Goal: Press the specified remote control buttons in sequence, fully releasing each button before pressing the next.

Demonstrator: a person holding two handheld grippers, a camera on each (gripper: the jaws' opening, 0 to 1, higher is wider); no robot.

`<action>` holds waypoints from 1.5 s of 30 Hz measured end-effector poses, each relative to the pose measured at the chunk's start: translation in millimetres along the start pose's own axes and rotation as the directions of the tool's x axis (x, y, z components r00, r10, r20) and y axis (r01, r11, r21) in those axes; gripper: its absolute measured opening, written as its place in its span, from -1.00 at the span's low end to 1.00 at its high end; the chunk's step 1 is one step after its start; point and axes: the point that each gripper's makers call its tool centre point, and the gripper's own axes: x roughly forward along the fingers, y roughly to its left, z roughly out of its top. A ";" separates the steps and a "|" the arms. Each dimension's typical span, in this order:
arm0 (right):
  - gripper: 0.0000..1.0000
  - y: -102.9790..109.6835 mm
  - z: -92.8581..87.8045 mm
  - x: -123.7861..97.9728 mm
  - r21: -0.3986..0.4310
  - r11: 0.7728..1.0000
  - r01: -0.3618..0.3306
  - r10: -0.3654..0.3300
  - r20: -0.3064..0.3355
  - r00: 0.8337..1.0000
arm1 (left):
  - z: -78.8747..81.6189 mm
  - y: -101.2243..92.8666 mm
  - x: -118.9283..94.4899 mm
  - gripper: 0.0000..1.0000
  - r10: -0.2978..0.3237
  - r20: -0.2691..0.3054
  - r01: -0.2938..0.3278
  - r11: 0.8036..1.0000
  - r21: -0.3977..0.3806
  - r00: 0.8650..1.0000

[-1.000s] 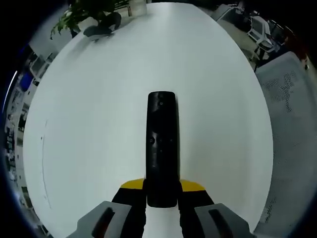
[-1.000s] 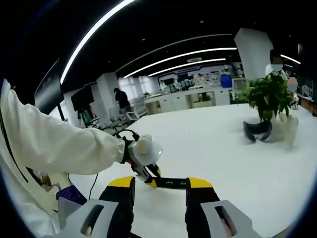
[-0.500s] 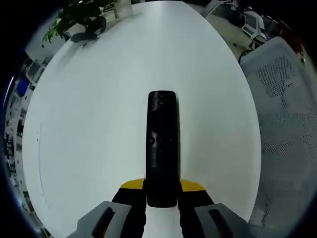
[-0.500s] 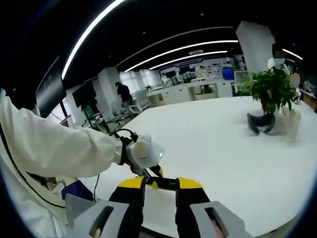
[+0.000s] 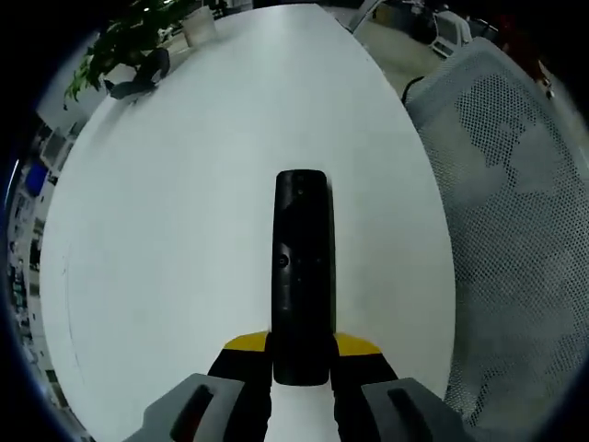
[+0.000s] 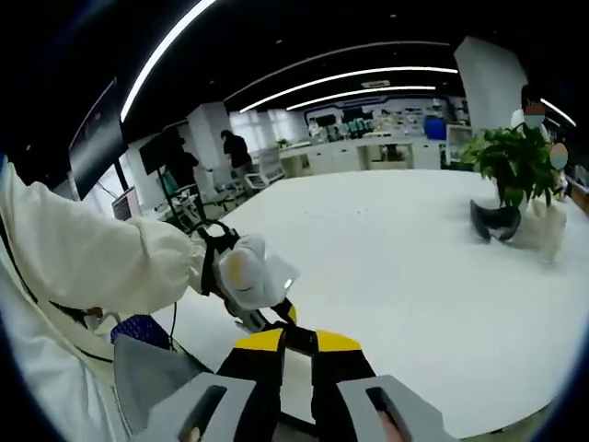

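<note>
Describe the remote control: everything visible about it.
The remote control is a long, slim black bar, plastic by its look, with a rounded far end and small dark buttons on its upper face, one faintly lit near the middle. It points straight away from the left tongs, whose yellow-tipped jaws clamp its near end. It is held over the white table; whether it touches the table cannot be told.

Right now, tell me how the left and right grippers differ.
The left gripper is shut on the remote, clamping its near end; the right gripper holds nothing between its tips, though its jaws stand close together. The left gripper looks down onto the white table, while the right gripper looks level across it toward the plant. Both have yellow-tipped black jaws.
</note>
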 end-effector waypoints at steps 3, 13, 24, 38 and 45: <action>-0.95 -4.3 -10.4 5.8 -0.028 0.999 0.015 -0.016 -0.042 0.999 | -1.3 -10.1 -0.2 -0.57 -0.003 0.009 0.003 1.000 0.011 1.000; -1.00 -24.3 -34.9 30.6 -0.041 0.997 0.063 -0.068 -0.138 0.988 | -1.5 -29.9 0.0 -0.57 -0.010 0.023 0.010 1.000 0.007 1.000; -1.00 -34.0 -81.2 66.4 0.119 0.993 0.014 0.029 -0.352 0.936 | -3.8 -30.8 -1.0 -0.56 -0.031 0.091 0.030 0.999 0.020 0.995; -1.00 -44.0 -98.8 94.4 0.086 0.996 -0.006 0.044 -0.450 0.892 | -2.0 -30.0 -1.1 -0.55 -0.059 0.107 0.057 0.998 0.019 0.993; -1.00 -45.9 -105.9 97.7 0.089 0.996 0.003 0.040 -0.474 0.880 | -2.8 -30.0 -1.8 -0.56 -0.071 0.138 0.068 0.997 0.024 0.988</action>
